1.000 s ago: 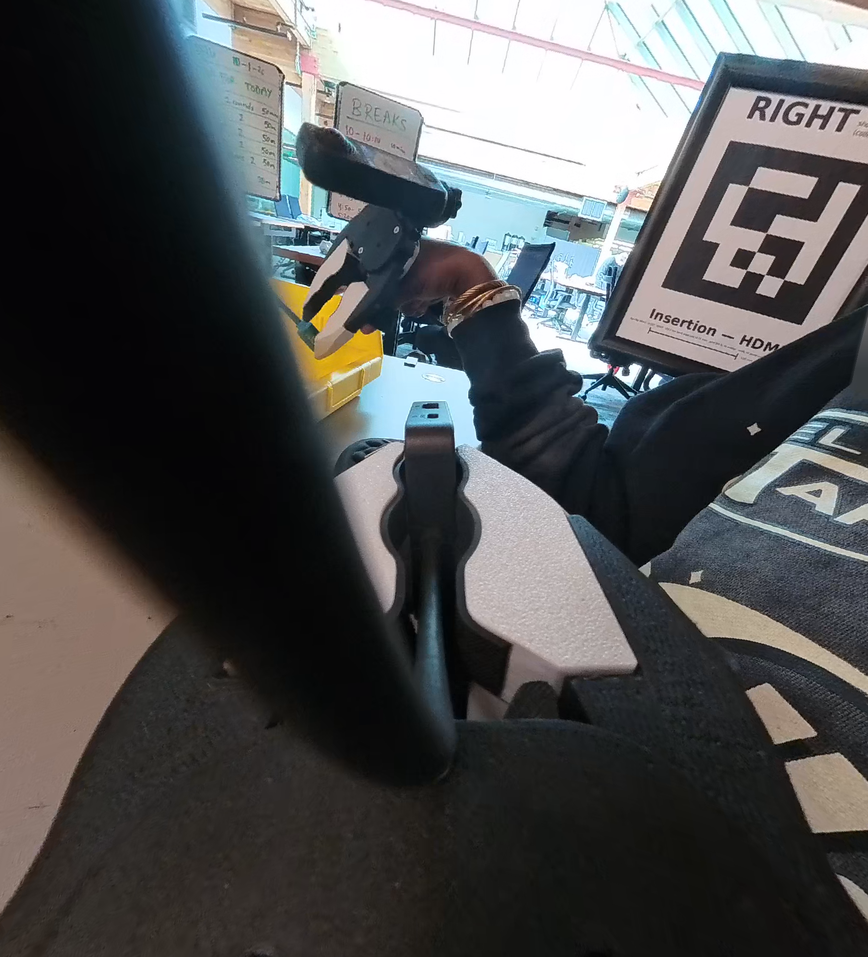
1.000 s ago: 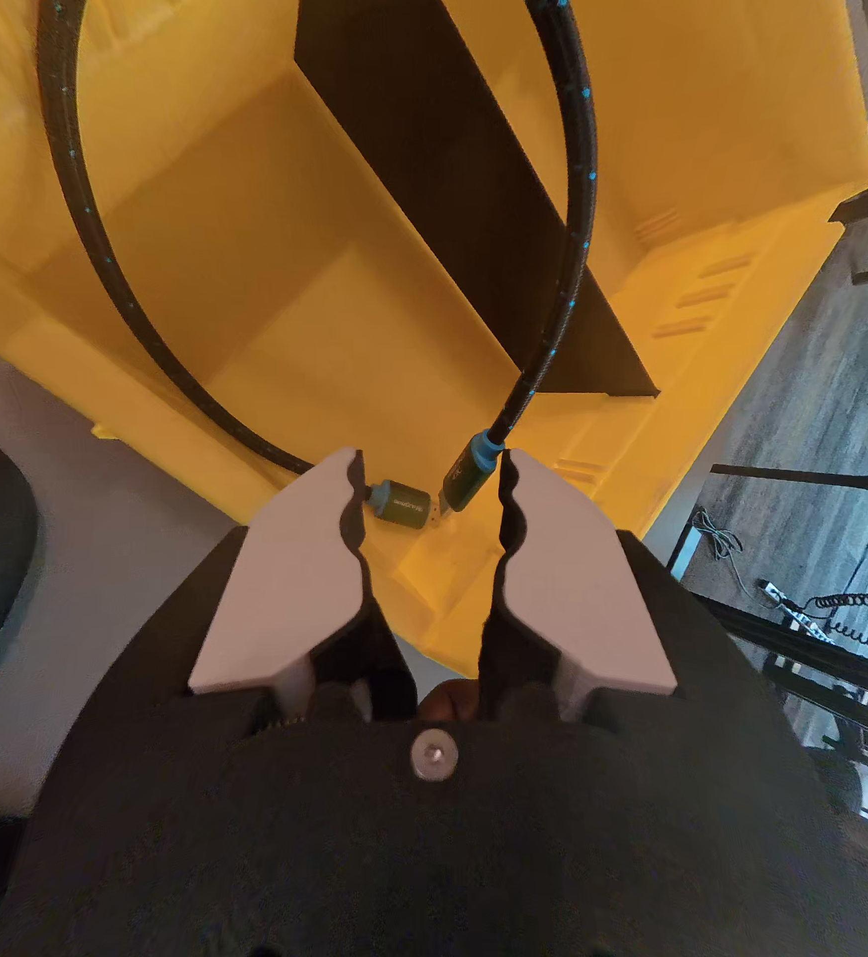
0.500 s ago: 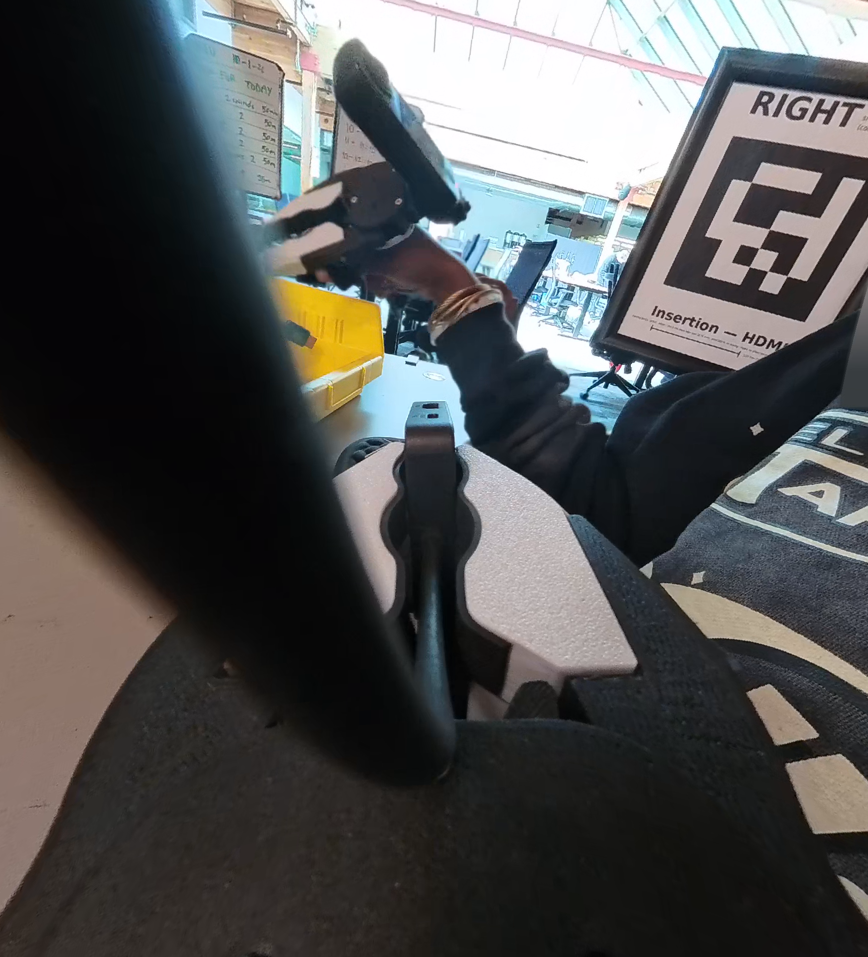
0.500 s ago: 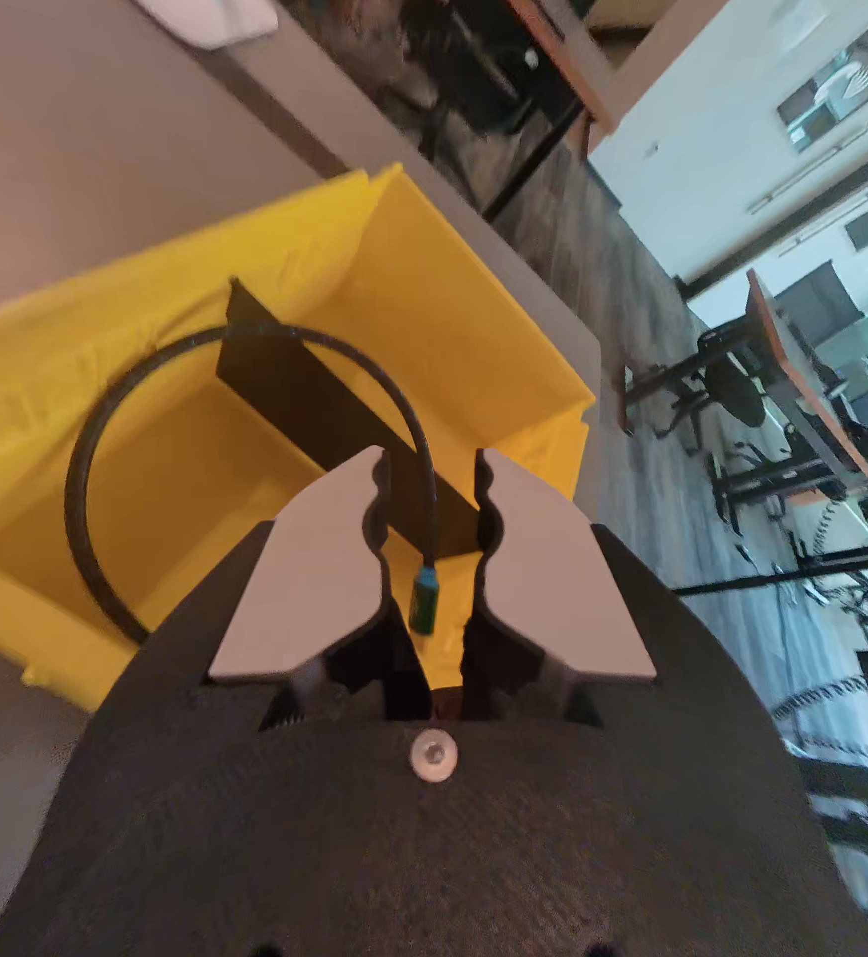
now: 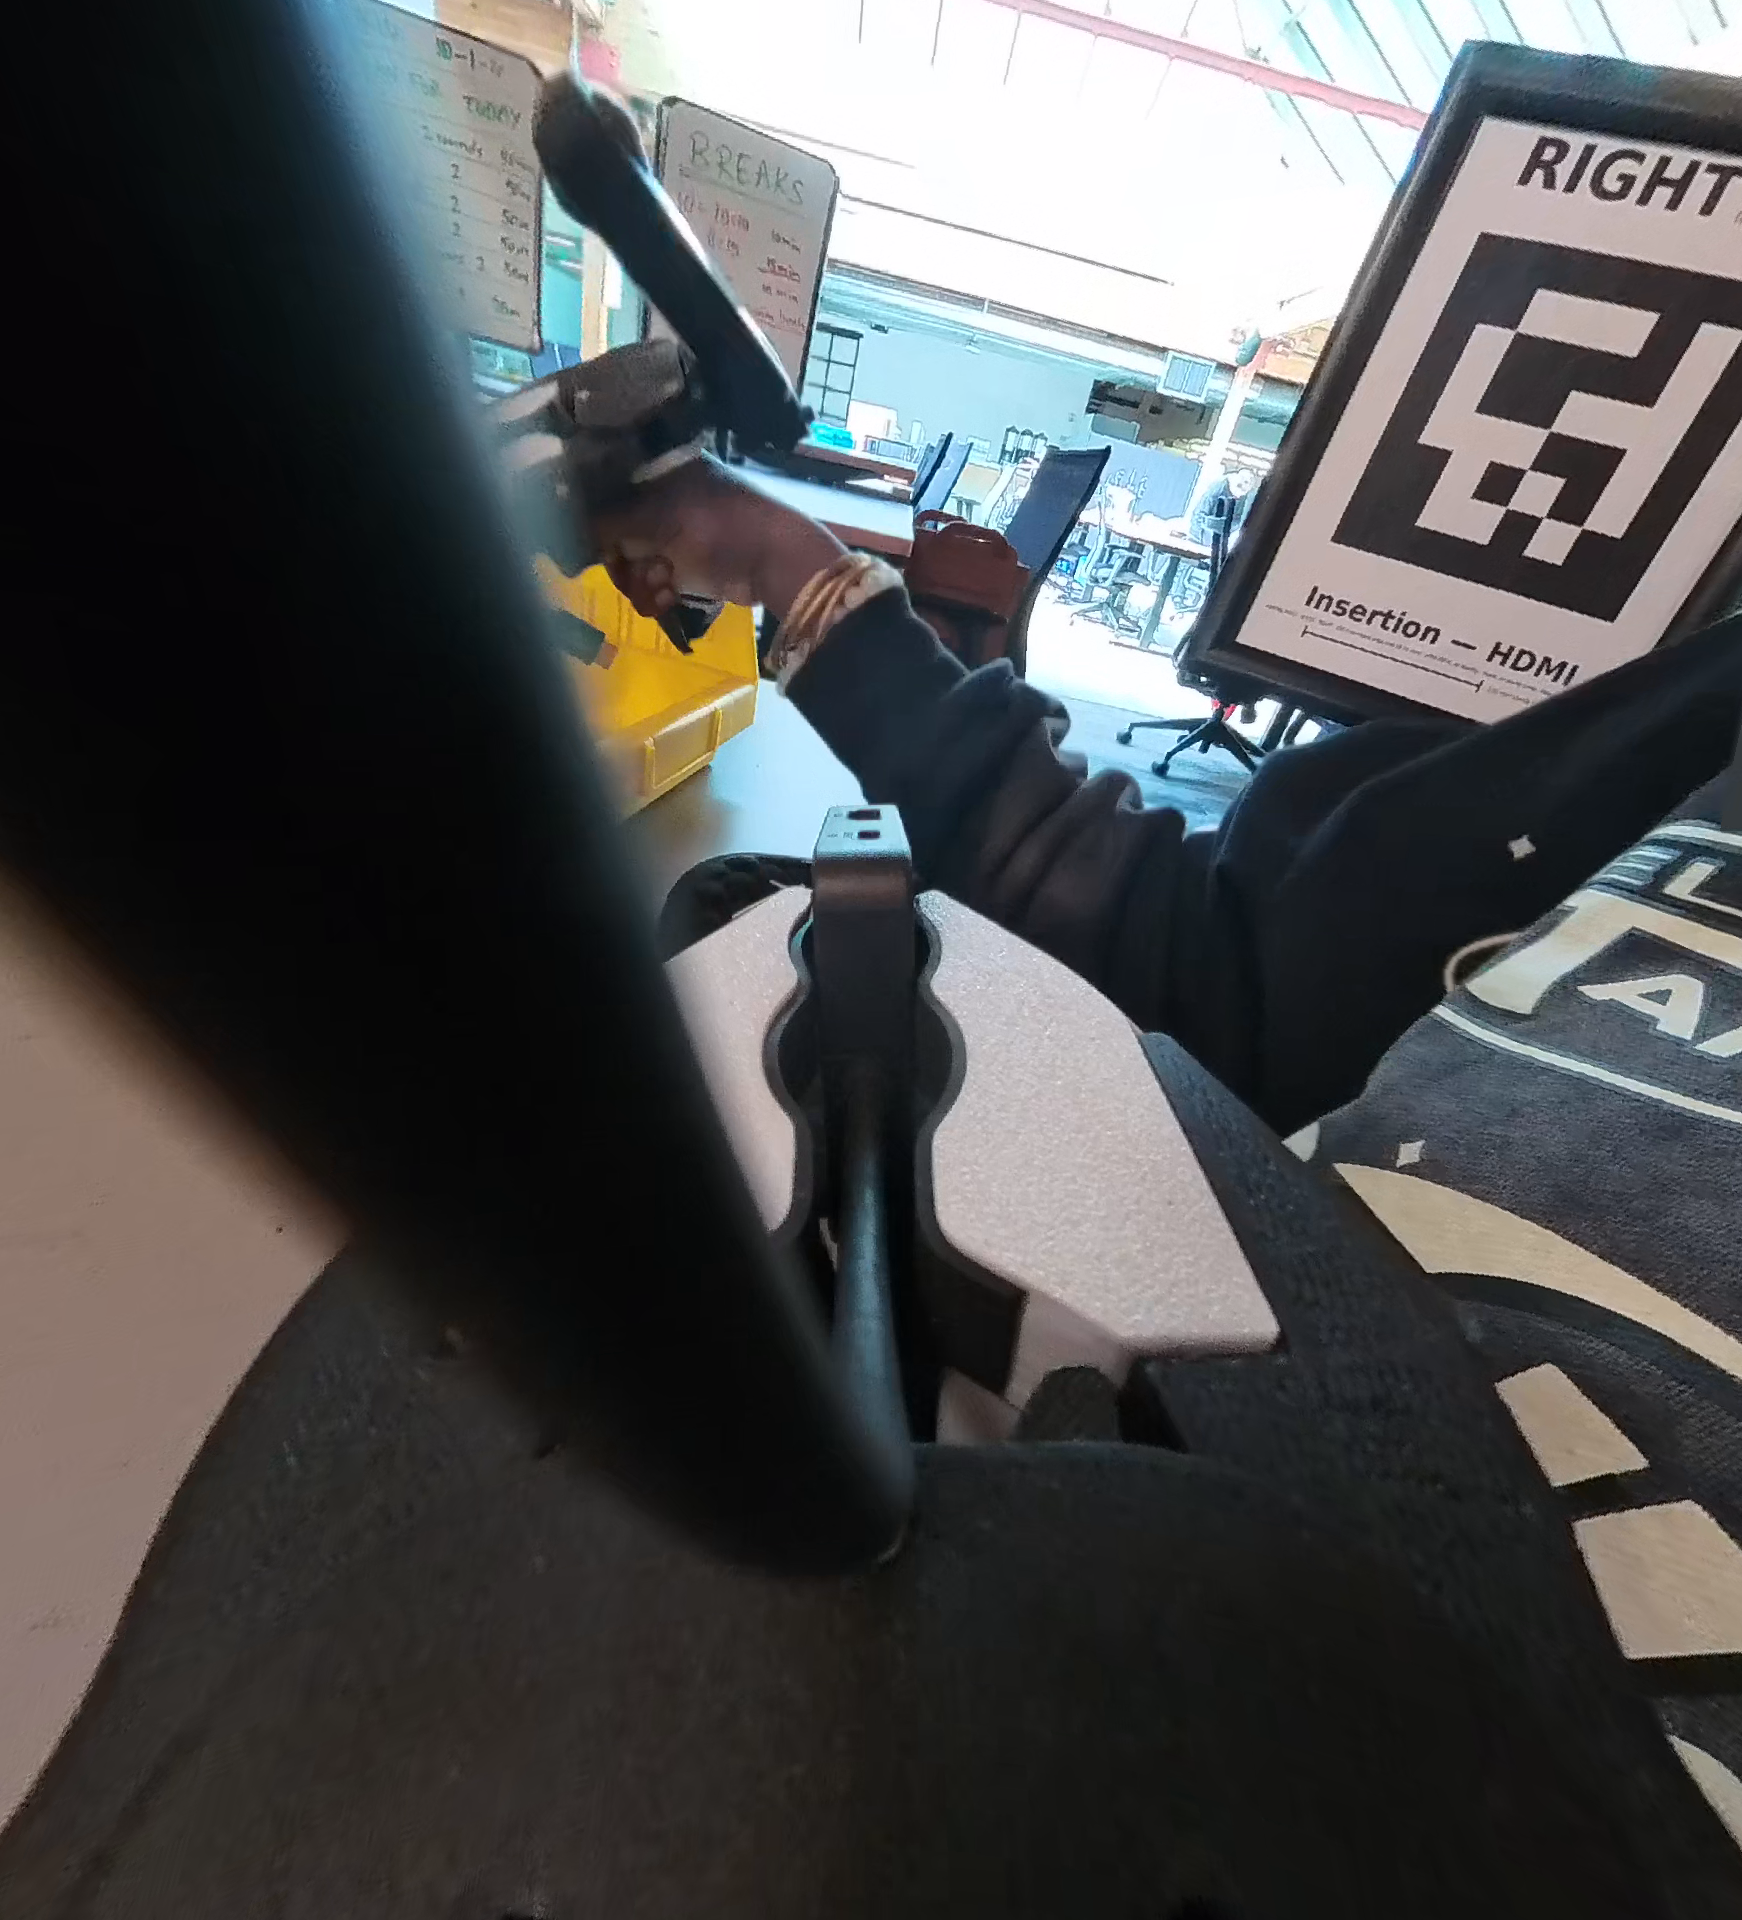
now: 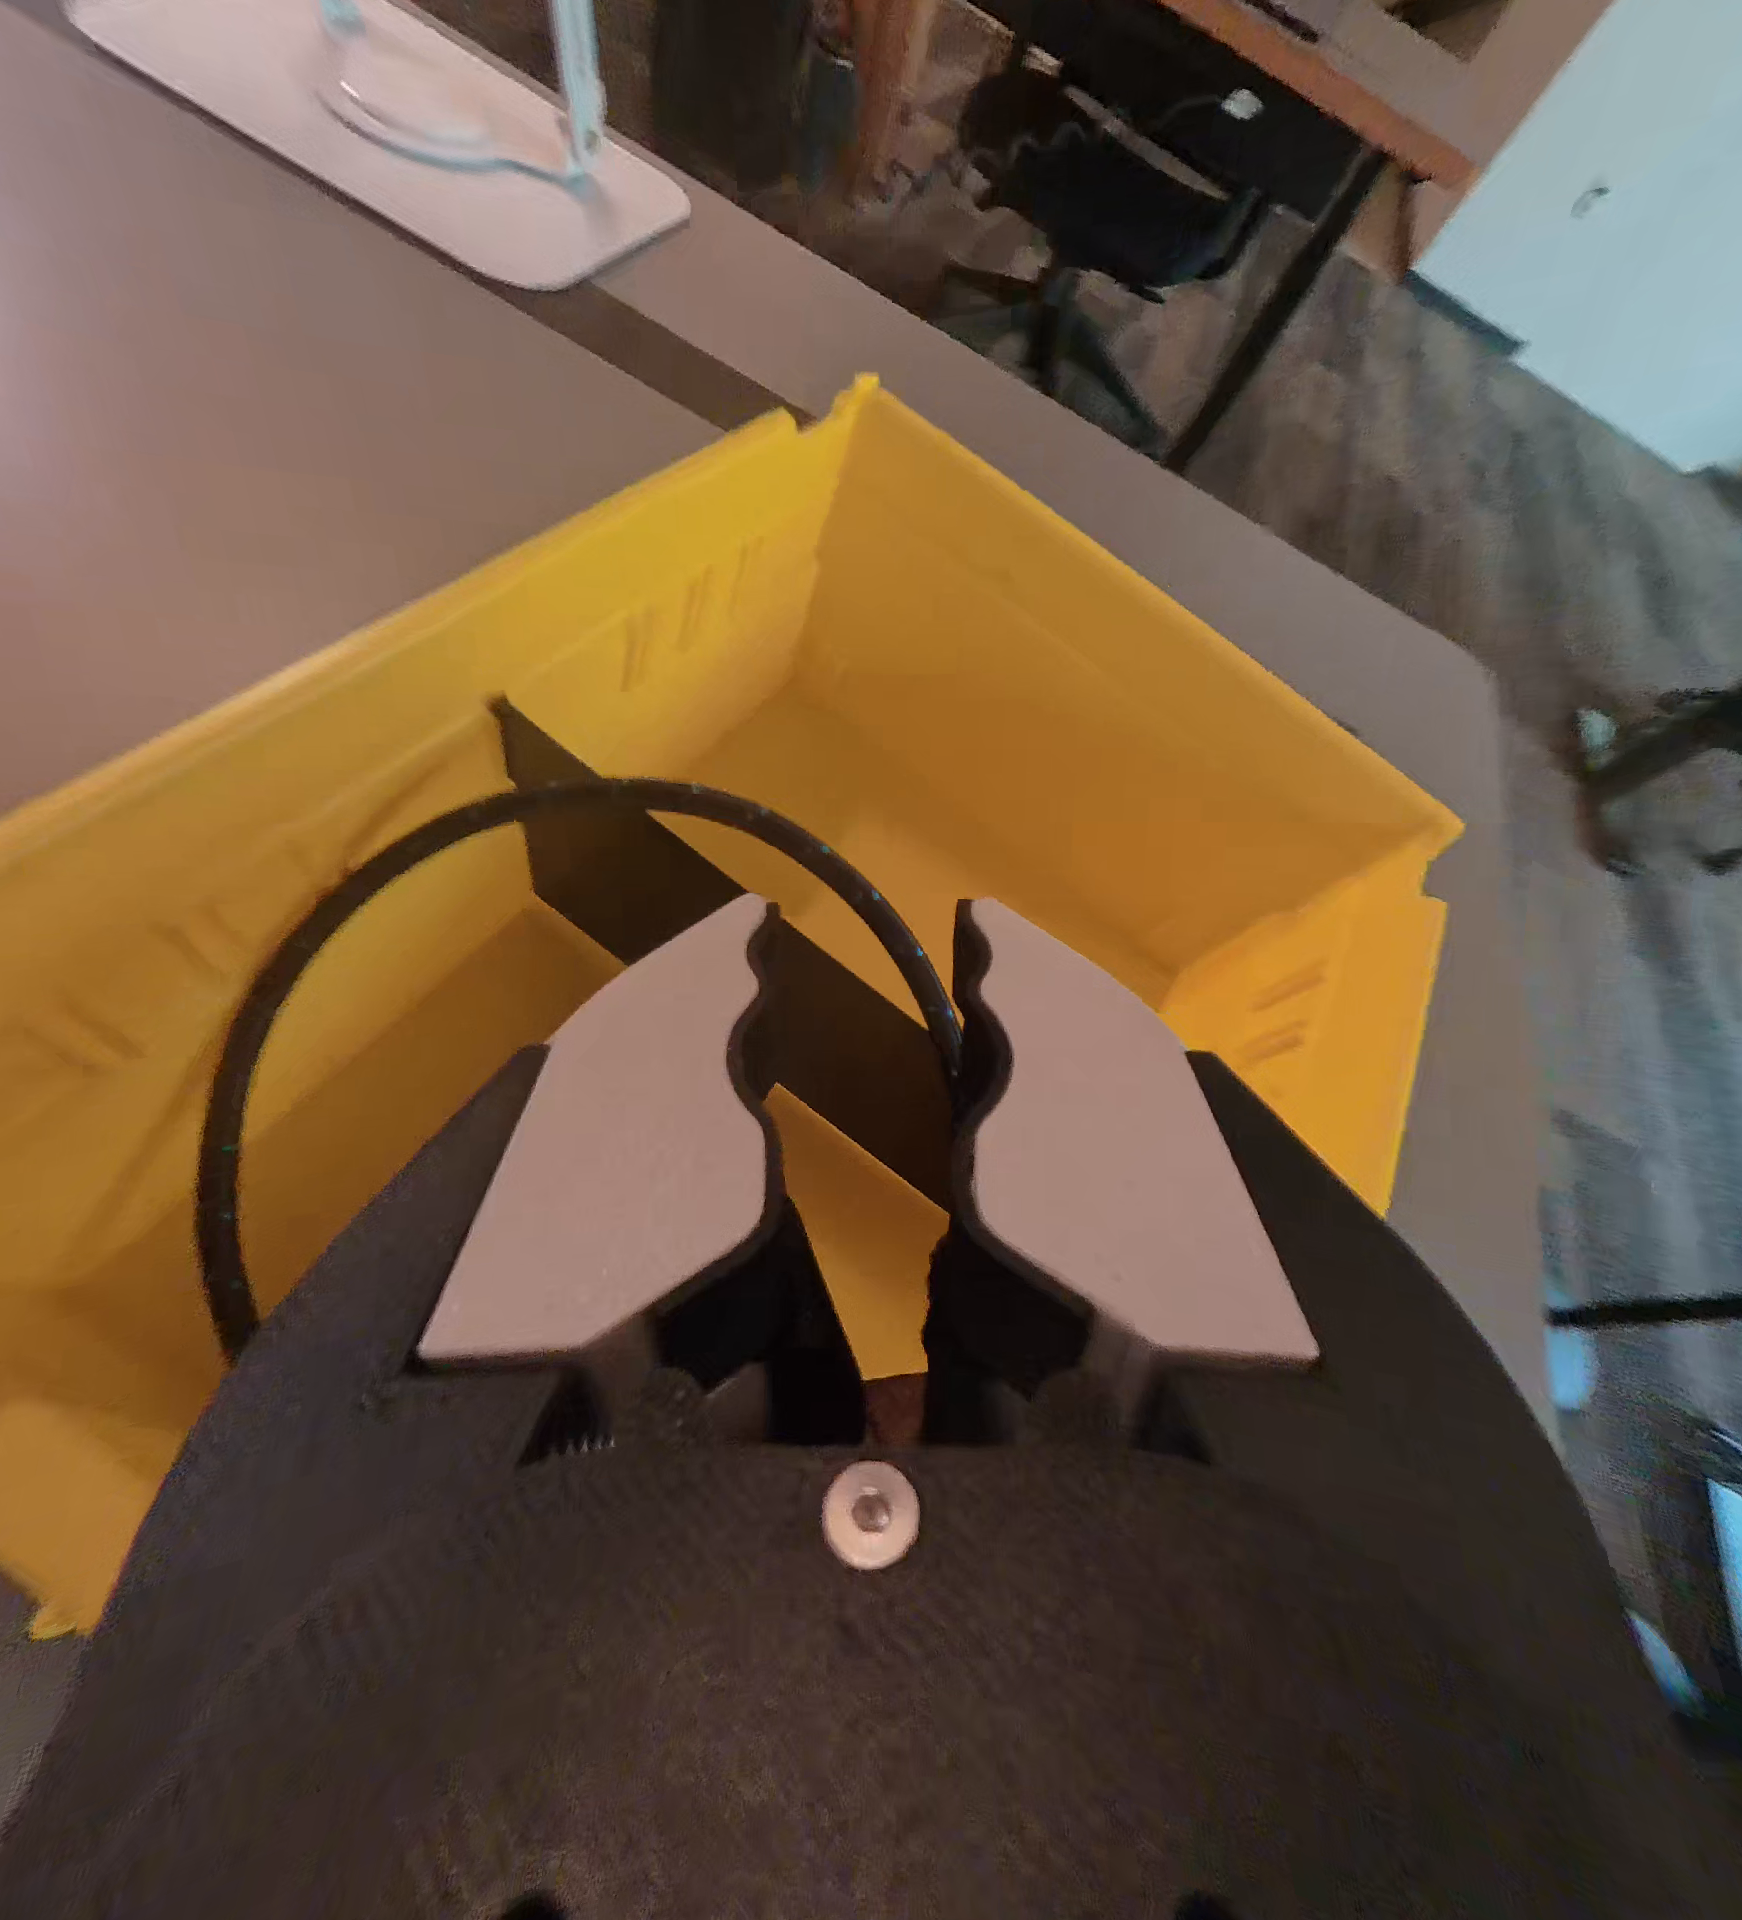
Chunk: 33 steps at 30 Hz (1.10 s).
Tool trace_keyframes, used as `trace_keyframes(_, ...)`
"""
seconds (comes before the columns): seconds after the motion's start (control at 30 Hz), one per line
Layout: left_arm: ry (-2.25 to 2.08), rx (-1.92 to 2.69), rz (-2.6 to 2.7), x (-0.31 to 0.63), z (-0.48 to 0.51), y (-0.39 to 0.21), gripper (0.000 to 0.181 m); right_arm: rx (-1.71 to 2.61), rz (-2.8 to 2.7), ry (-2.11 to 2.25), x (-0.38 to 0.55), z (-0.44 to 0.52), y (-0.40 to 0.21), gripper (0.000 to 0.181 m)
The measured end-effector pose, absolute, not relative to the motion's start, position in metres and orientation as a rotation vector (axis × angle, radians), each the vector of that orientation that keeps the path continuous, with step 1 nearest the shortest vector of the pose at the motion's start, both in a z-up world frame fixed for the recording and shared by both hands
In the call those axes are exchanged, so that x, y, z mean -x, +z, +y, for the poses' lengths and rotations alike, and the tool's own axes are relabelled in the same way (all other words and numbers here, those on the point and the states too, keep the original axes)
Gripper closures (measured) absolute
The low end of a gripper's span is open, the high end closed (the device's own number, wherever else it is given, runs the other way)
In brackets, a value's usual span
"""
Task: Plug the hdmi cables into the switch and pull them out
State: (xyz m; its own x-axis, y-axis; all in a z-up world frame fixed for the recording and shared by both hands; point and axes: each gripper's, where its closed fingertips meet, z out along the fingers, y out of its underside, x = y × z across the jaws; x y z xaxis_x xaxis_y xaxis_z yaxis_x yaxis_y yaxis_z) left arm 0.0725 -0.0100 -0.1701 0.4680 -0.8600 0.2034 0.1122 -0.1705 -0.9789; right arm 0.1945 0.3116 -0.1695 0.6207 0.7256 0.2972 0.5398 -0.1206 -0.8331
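My left gripper (image 5: 862, 914) is shut on a narrow black switch (image 5: 862, 862), seen edge-on and upright; its black cable runs down between the fingers. A thick blurred black bar (image 5: 379, 831) crosses the left view close to the camera. My right gripper (image 6: 862, 914) is open and empty, held above a yellow bin (image 6: 1002, 644). A black braided HDMI cable (image 6: 327, 935) loops inside the bin over a black divider (image 6: 618, 862) and passes beside the right finger; its plugs are hidden there. In the left wrist view the right gripper (image 5: 555, 436) is blurred above the bin (image 5: 680, 717), with a green plug (image 5: 586, 644) showing.
The bin stands near the corner of a grey table (image 6: 223, 416). A white stand base (image 6: 493, 197) sits at the far edge. A person's dark sleeve (image 5: 1002, 790) reaches to the right gripper. A framed marker sign (image 5: 1563, 416) stands at right; whiteboards (image 5: 742, 229) stand behind.
My right gripper has risen from close over the two green plugs and tilted up away from the bin, staying open. The cable stays in the bin. My left gripper has not moved.
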Motion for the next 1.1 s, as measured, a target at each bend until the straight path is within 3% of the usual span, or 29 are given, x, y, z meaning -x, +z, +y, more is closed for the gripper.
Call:
trace_keyframes(0.07,-0.996,1.497,0.693,-0.073,-0.01,-0.171,0.167,1.842,-1.044,0.334,-0.191,0.314,-0.168,0.146)
trace_keyframes(0.17,-0.998,1.5,0.694,-0.073,-0.01,-0.171,0.168,1.968,-1.16,0.53,-0.181,0.307,-0.179,0.118)
trace_keyframes(0.2,-0.999,1.499,0.692,-0.073,-0.01,-0.171,0.168,1.996,-1.2,0.563,-0.178,0.305,-0.185,0.117)
trace_keyframes(0.33,-1.001,1.49,0.685,-0.072,-0.01,-0.17,0.168,1.919,-1.189,0.357,-0.185,0.32,-0.187,0.165)
trace_keyframes(0.5,-0.995,1.481,0.679,-0.071,-0.01,-0.169,0.168,1.816,-1.246,0.259,-0.2,0.293,-0.175,0.172)
trace_keyframes(0.97,-0.987,1.483,0.686,-0.072,-0.01,-0.17,0.167,2.123,-1.622,-0.153,-0.21,0.278,-0.27,0.174)
trace_keyframes(1.1,-0.983,1.467,0.66,-0.069,-0.009,-0.167,0.168,2.128,-1.541,-0.119,-0.212,0.274,-0.256,0.149)
